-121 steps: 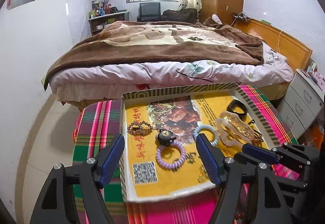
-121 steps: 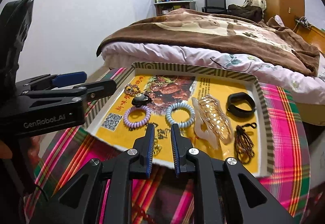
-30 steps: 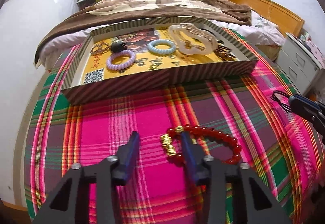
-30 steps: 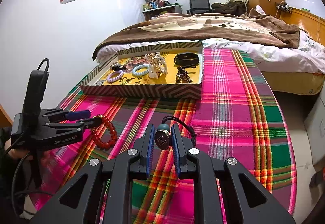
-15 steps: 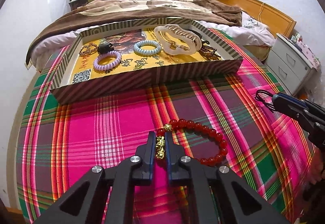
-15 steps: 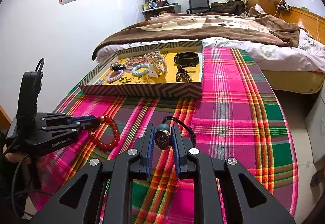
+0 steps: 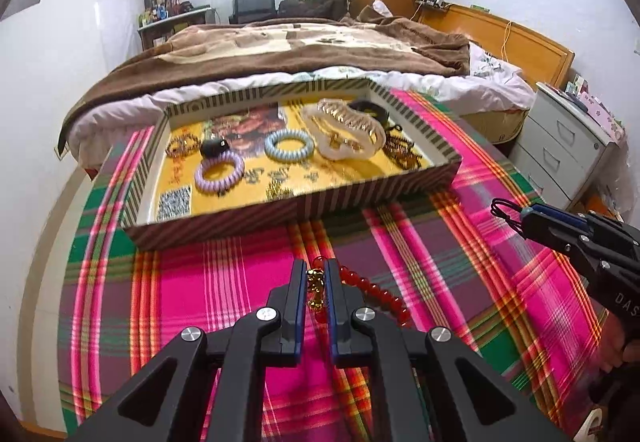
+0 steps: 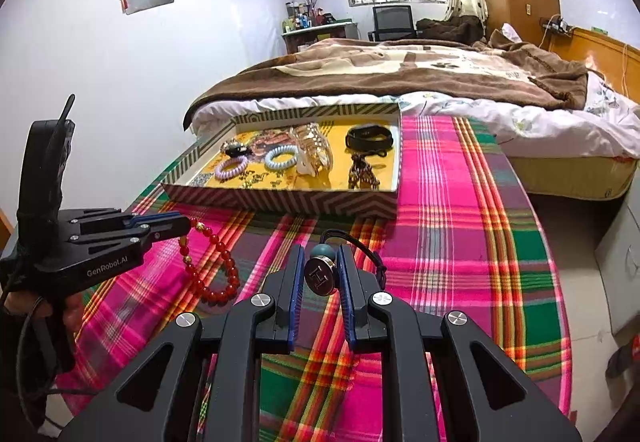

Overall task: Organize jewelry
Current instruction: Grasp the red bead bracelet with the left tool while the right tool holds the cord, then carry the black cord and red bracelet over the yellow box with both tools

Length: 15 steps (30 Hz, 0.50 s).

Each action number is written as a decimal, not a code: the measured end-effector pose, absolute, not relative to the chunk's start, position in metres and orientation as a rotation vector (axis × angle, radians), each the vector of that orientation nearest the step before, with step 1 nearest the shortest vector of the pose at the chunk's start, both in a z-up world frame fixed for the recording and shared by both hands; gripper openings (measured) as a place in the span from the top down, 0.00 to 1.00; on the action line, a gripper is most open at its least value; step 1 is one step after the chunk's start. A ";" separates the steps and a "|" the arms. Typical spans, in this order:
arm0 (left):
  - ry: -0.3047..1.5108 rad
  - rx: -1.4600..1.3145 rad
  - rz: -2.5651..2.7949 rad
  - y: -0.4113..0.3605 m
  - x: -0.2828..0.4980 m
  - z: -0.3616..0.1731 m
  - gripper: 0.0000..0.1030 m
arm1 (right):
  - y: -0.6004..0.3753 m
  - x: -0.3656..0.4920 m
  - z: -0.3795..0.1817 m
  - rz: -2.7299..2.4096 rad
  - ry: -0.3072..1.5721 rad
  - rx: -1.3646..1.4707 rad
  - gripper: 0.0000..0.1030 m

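A red bead bracelet [image 8: 210, 266] with gold charms hangs from the left gripper [image 7: 316, 284], marked "GenRobot.AI", jaws clamped on it, above the plaid bench [image 8: 460, 242]. The right gripper [image 8: 319, 274] clamps a round "H" hair tie [image 8: 320, 276]. The striped tray [image 7: 296, 207] sits at the bench's far edge.

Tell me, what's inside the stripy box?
In the stripy box: a purple coil ring, a blue coil ring, a clear hair claw, a black band and beaded bracelets. Whatever lies under the claw is hidden.
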<state>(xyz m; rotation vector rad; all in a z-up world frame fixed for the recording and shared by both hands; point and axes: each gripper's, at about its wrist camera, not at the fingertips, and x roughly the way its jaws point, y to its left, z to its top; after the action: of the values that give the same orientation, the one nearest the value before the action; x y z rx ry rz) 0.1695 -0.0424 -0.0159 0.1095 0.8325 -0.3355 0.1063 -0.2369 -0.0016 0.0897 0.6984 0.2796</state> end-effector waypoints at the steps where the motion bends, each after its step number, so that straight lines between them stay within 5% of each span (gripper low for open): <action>1: 0.821 0.109 -0.339 -0.042 0.169 -0.012 0.92 | -0.237 0.107 0.000 0.280 0.695 0.089 0.83; 15: 0.689 0.104 -0.343 -0.027 0.180 0.042 0.92 | -0.221 0.120 0.024 0.304 0.634 0.065 0.83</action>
<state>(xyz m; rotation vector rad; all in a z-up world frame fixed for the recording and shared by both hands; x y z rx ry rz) 0.1803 -0.0272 0.0416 0.1036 0.6894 -0.3430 0.1202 -0.2212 0.0242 0.0645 0.6342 0.3036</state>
